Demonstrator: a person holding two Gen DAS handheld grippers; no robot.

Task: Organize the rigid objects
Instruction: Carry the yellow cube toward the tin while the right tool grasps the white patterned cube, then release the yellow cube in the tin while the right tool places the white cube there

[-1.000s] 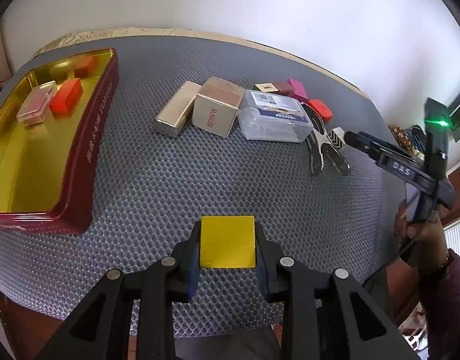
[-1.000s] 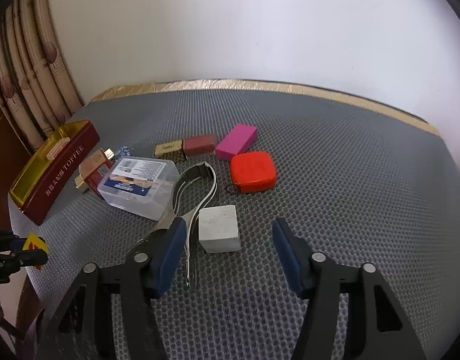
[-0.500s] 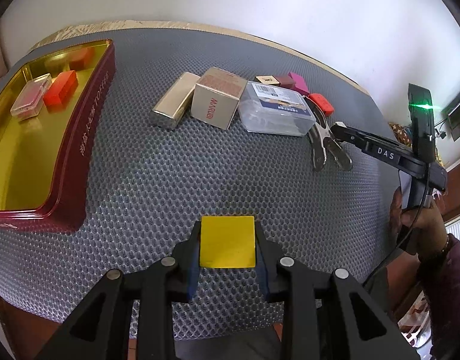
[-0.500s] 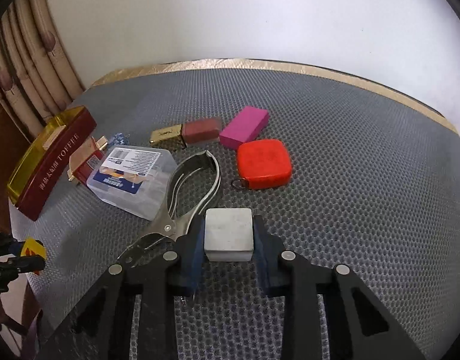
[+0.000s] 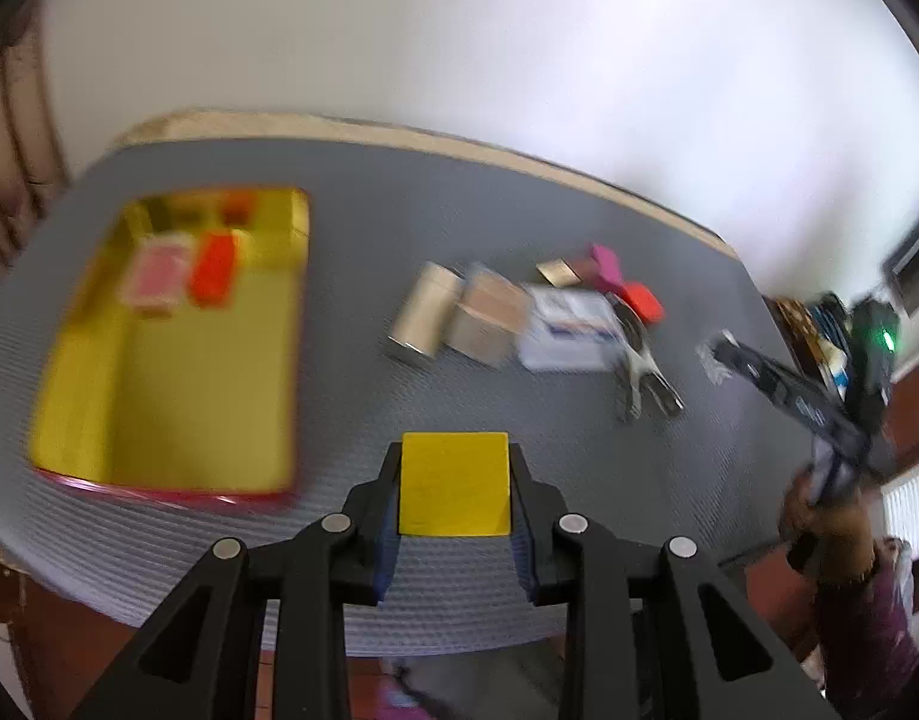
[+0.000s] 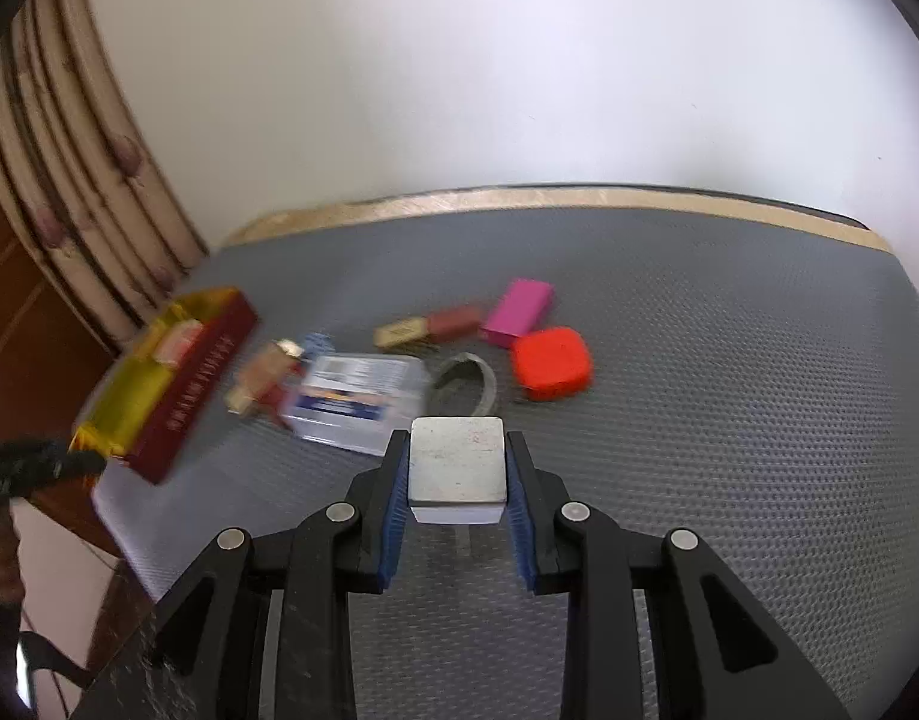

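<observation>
My left gripper (image 5: 455, 483) is shut on a yellow block (image 5: 455, 480) and holds it above the mat, near the table's front edge. The gold-lined red tin (image 5: 159, 468) lies to its left with a red block (image 5: 212, 267) and a pink case (image 5: 155, 276) inside. My right gripper (image 6: 458, 471) is shut on a white cube (image 6: 458, 462), lifted above the mat. The right gripper also shows in the left wrist view (image 5: 720, 354) at the far right. The tin (image 6: 207, 372) shows at the left of the right wrist view.
On the grey mat (image 5: 519, 216) lie a gold bar (image 5: 423, 315), a tan box (image 5: 489, 321), a clear plastic case (image 6: 357, 399), metal pliers (image 5: 642, 366), a red square tape (image 6: 552, 363), a pink block (image 6: 519, 312) and a small brown-gold piece (image 6: 429, 327). A curtain (image 6: 69, 180) hangs at left.
My right gripper closed on the white cube and lifted it off the mat. My left gripper rose and swung towards the tin with the yellow block still in it.
</observation>
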